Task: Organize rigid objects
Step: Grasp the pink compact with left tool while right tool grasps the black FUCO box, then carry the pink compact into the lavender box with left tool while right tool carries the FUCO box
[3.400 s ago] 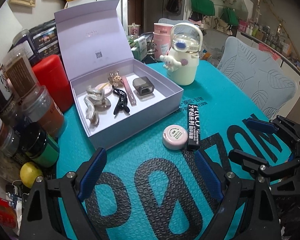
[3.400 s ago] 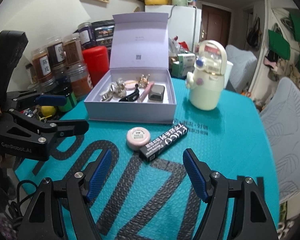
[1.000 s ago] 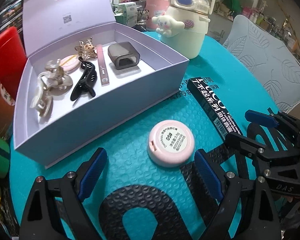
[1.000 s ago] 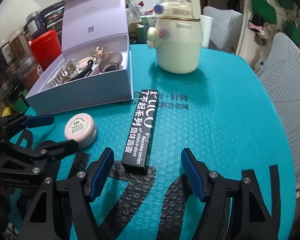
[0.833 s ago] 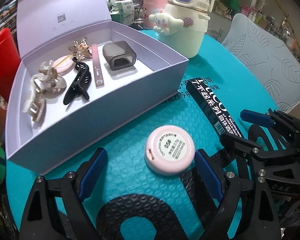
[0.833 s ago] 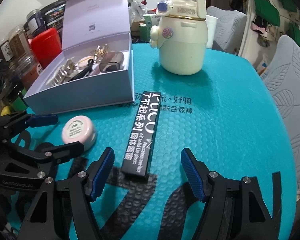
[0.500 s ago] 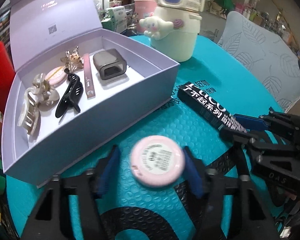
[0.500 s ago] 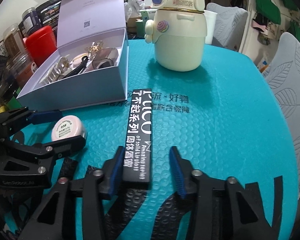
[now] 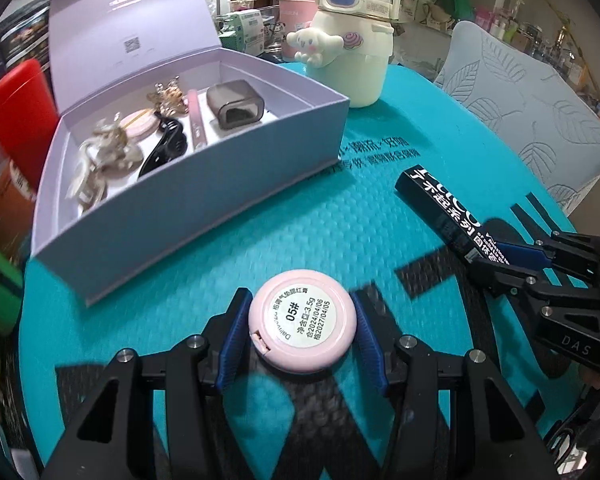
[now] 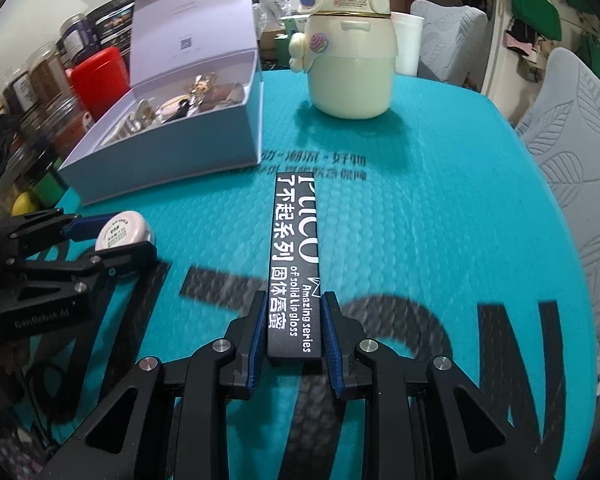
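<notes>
My left gripper (image 9: 302, 328) is shut on a round pink compact (image 9: 302, 326), label up, held just over the teal mat (image 9: 340, 220). My right gripper (image 10: 294, 332) is shut on the near end of a long black lip-gloss box (image 10: 296, 256) with white lettering. The open lilac box (image 9: 188, 168) stands ahead to the left and holds hair clips, a pink stick and a grey case. In the right wrist view the box (image 10: 172, 148) is at upper left, and the left gripper (image 10: 108, 240) with the compact (image 10: 124, 230) is at left. In the left wrist view the right gripper (image 9: 504, 256) grips the black box (image 9: 440, 204) at right.
A cream cartoon water bottle (image 9: 352, 48) stands behind the lilac box, also in the right wrist view (image 10: 350, 52). Jars and a red canister (image 10: 96, 76) crowd the table's left edge. A grey padded chair (image 10: 572, 128) is at right. Pink cups (image 9: 296, 4) stand behind.
Both grippers closed from wide open. The left one clamped the pink compact; the right one clamped the black lip-gloss box. Both moved forward toward the lilac box.
</notes>
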Action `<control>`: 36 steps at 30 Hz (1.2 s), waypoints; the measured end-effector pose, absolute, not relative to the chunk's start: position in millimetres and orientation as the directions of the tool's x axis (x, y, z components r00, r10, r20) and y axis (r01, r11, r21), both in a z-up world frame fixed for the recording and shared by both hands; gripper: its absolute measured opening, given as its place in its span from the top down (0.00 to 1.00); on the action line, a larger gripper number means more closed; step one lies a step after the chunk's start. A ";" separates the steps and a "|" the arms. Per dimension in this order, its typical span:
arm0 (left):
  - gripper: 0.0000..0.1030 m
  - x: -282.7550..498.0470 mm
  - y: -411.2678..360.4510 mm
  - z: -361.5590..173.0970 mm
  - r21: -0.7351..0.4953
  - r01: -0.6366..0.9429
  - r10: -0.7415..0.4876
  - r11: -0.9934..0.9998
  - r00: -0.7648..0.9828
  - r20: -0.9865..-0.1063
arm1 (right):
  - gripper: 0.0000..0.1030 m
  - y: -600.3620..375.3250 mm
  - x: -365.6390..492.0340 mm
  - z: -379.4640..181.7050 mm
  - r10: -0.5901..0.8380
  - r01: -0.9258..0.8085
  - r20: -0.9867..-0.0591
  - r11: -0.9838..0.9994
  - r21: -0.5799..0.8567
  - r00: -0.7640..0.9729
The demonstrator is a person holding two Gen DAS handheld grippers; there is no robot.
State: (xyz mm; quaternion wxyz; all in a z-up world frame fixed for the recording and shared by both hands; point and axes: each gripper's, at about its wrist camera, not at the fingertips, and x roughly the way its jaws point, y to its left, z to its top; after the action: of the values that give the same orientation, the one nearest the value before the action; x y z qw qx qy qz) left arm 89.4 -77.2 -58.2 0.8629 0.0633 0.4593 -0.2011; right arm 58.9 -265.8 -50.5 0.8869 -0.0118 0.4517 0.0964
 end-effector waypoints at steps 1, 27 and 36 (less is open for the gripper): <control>0.51 85.7 -75.0 -58.1 -0.076 0.402 -0.287 0.912 0.497 -0.819 | 0.75 -264.1 54.0 -50.7 0.162 -0.189 -0.806 0.980 0.063 0.570; 0.52 58.1 -57.7 -58.4 -0.053 0.401 -0.278 0.915 0.528 -0.802 | 0.72 -218.6 42.3 -55.9 0.149 -0.266 -0.807 0.964 -0.011 0.572; 0.52 57.4 -50.7 -54.9 -0.091 0.387 -0.299 0.918 0.522 -0.799 | 0.76 -213.1 39.0 -52.6 0.164 -0.290 -0.806 0.957 -0.011 0.569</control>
State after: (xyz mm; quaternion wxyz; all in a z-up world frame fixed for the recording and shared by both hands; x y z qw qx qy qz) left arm 57.4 -50.7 -54.9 0.8709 0.0491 0.4475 -0.1970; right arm 39.0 -213.1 -52.6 0.8828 -0.0709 0.4463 0.1285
